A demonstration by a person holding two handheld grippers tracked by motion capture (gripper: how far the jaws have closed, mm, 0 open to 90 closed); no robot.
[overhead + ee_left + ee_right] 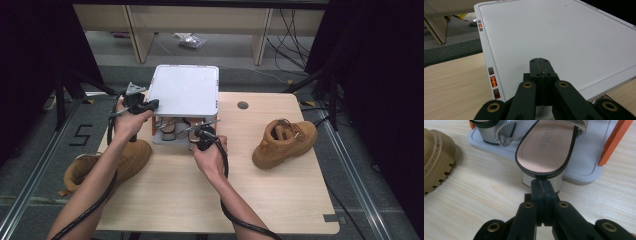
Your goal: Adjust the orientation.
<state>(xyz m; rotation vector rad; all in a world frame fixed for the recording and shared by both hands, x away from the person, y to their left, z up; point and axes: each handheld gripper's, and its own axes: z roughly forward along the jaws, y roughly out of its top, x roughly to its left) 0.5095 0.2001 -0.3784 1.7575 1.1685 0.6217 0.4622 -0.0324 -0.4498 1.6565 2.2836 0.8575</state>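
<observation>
Sandal (544, 150) with silver block heel rests on the lower shelf of the white rack (185, 90); your right gripper (543, 188), jaws pressed together, meets its heel. Your left gripper (541, 67), jaws together, sits on the rack top. 2 tan boots (285, 142) flank the rack.

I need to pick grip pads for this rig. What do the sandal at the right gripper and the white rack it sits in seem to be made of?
Sandal: smooth tan insole with stitched edge and printed brand, likely leather or faux leather; silver strap and block heel have a shiny metallic finish. White rack: matte, moulded top with raised rim, apparently plastic; orange uprights look plastic too.
</observation>
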